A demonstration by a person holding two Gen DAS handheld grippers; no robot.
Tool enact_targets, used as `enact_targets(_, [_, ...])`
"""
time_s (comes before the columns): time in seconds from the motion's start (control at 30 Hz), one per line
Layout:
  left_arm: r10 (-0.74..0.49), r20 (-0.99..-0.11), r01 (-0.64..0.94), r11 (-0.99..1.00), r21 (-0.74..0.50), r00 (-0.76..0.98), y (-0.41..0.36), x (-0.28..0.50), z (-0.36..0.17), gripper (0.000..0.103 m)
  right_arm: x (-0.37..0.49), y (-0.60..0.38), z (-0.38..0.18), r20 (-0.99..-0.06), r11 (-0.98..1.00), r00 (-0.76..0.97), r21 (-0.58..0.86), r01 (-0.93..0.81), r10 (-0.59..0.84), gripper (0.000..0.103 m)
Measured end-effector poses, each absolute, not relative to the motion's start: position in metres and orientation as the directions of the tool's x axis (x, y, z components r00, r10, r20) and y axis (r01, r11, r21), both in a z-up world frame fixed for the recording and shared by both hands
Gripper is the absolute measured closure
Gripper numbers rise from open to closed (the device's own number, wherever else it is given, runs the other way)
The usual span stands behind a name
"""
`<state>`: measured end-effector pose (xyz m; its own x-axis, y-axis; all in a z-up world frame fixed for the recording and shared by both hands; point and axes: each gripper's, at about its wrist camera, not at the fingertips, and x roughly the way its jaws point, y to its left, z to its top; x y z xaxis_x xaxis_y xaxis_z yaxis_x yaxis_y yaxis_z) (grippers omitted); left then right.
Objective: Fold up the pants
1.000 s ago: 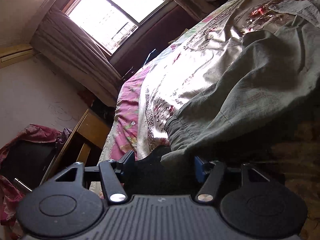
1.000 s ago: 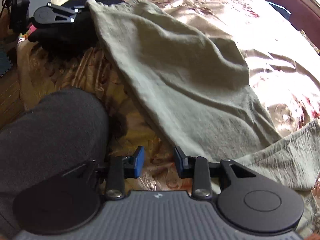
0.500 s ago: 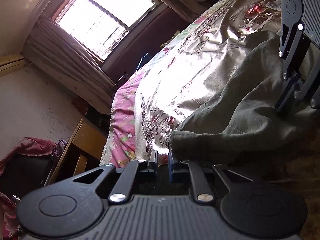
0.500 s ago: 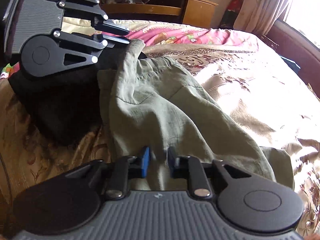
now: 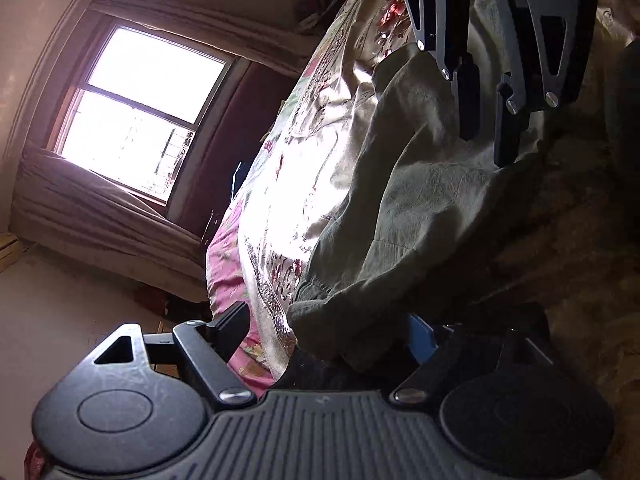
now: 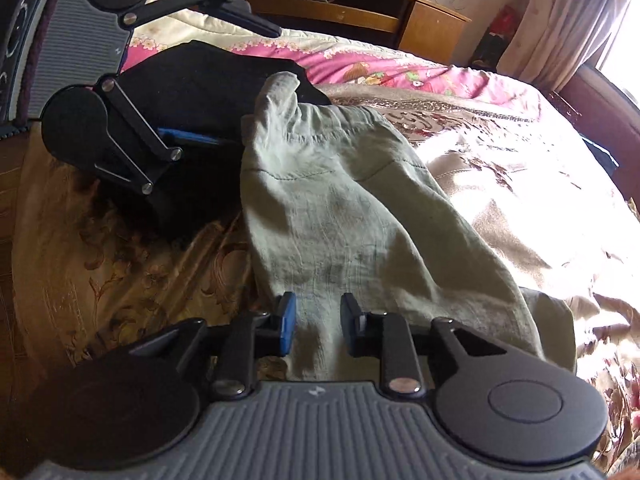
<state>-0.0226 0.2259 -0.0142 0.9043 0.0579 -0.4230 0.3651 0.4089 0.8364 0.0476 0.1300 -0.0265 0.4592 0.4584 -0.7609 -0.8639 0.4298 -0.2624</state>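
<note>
On the bed (image 6: 520, 184), over a shiny gold floral bedspread (image 6: 120, 264), lie the pale olive-green pants (image 6: 352, 216), bunched and partly doubled over, the gathered waistband (image 6: 320, 120) toward the far side in the right wrist view. A black garment (image 6: 200, 80) lies beside the waistband end, touching it, and a pink flowered sheet (image 6: 360, 68) shows beyond both.

The left gripper (image 6: 236, 88) sits at the waistband end above the black garment. Its fingers have just been opening and now stand released and wide apart; in the left wrist view the waistband edge (image 5: 332, 312) lies between them, and no pad presses on it. One blue pad (image 5: 420, 340) shows just beside the cloth.

The right gripper (image 6: 318, 326) hovers over the middle of the pants, pointing down at the fabric. Its fingers (image 6: 286, 324) have just parted again and stand released, with a modest gap between the blue pads. Cloth shows through that gap, but nothing is pinched. From the left wrist view the right gripper (image 5: 488, 132) hangs above the pants (image 5: 420, 200), fingertips close to the fabric.

A bright window (image 5: 140, 120) with heavy curtains (image 5: 100, 216) stands past the bed, and a wooden shelf unit (image 6: 360, 4) lines the far wall.
</note>
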Motion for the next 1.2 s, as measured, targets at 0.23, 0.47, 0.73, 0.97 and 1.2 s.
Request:
enact_targets(0.23, [0.07,-0.468,0.403,0.41,0.819,0.881,0.22,0.0,-0.005,0.06,0.038,0.142,-0.041,-0.748,0.363,0.504,-0.367,-0.856,0.432,0.062])
enact_targets(0.47, [0.064,-0.461,0.396,0.419,0.817,0.885,0.223,0.016,0.006,0.07,0.071,0.117,0.0,-0.706,0.507,0.553,-0.311,-0.804,0.444,0.098])
enact_targets(0.73, [0.106,-0.338,0.244,0.501,0.831,0.935,0.226,0.028,0.013,0.072,0.071,0.117,0.029,-0.602,0.555,0.648,-0.371,-0.744,0.466,0.098])
enact_targets(0.97, [0.213,-0.444,0.348,0.372,0.86,0.87,0.224,-0.019,-0.049,0.069,0.034,0.14,-0.064,-0.735,0.427,0.556,-0.392,-0.815,0.388,0.091])
enact_targets(1.2, [0.301,-0.429,0.239,0.506,0.829,0.852,0.246,-0.027,-0.005,0.056,0.038,0.114,-0.038,-0.734,0.513,0.516,-0.266,-0.816,0.441,0.07])
